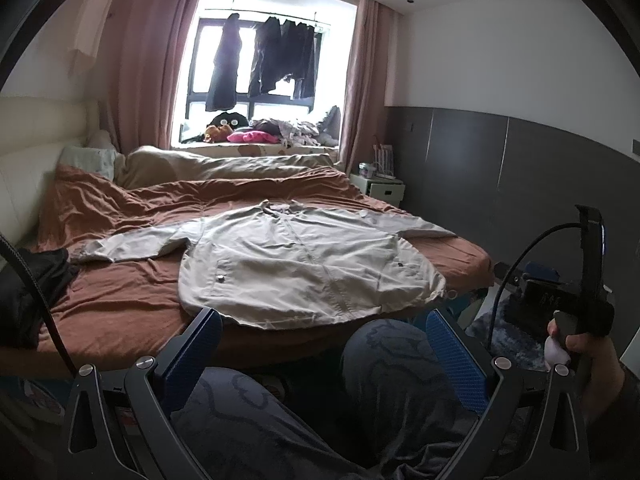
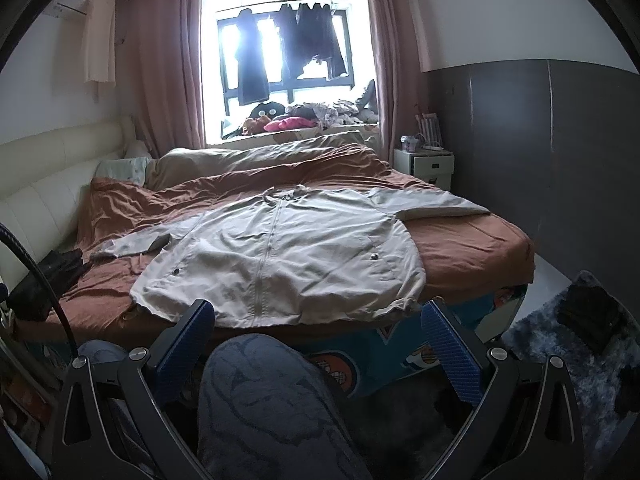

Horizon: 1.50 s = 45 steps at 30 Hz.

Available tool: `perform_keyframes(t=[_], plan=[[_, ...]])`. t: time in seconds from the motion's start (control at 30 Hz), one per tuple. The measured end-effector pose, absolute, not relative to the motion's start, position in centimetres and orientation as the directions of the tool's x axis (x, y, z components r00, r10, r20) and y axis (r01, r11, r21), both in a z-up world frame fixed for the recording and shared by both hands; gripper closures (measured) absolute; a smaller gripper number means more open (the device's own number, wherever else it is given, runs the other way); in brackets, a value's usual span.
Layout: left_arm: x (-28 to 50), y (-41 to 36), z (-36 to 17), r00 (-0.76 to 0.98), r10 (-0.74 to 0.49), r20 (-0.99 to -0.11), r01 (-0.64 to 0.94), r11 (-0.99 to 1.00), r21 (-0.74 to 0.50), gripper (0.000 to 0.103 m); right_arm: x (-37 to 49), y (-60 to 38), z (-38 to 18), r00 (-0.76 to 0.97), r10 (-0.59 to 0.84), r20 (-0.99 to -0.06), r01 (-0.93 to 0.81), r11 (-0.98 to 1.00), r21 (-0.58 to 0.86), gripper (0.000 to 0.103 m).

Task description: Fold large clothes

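A light beige zip jacket (image 1: 304,264) (image 2: 280,256) lies spread flat, front up, on the rust-brown bed cover (image 1: 120,300) (image 2: 460,244), sleeves out to both sides and hem toward me. My left gripper (image 1: 322,320) is held open in front of the bed edge, below the hem, with nothing between its blue pads (image 1: 208,340). My right gripper (image 2: 316,312) is also open and empty, just short of the hem, over a person's knee (image 2: 260,380). Neither touches the jacket. In the left wrist view a hand (image 1: 588,356) holds the other gripper's handle at the right.
A dark garment (image 1: 28,288) (image 2: 48,280) lies at the bed's left edge. Bunched bedding and pillows sit at the far side under a window with hanging dark clothes (image 1: 264,60). A white nightstand (image 2: 428,166) stands at the right, and a shaggy rug (image 2: 560,344) covers the floor.
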State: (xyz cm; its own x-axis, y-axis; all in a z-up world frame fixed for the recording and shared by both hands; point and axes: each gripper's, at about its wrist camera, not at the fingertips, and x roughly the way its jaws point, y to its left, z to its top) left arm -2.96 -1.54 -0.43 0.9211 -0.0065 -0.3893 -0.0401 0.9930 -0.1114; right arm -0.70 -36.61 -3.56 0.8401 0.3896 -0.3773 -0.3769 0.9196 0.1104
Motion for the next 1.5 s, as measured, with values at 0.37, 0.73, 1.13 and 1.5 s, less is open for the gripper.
perform_keyframes(t=[0.37,0.73,1.13,1.5], plan=[[-3.1,-2.0,-0.3,0.921,-0.010,-0.389,-0.037,0.993,-0.113,0.000,-0.7,-37.0,-3.8,0.839,0.396,-0.373,-0.377,0.918,0.126,0.000],[-1.4,-0.8,-0.4,0.914,-0.002,-0.406,-0.054,0.990,-0.126,0.000,1.2,-36.0,-4.1,0.839,0.387,-0.383,-0.365,0.922,0.131,0.000],[1.3,2.0,-1.4,0.902,0.022,-0.432,-0.092,0.986,-0.142,0.000,4.1,-33.5,-5.0,0.801,0.421,-0.426,-0.405,0.905,0.133,0.000],[3.6,9.0,-1.2,0.890,0.102,-0.444,-0.214,0.954,-0.210,0.000,8.6,-29.7,-4.3,0.737,0.517,-0.435,-0.496,0.851,0.172,0.000]])
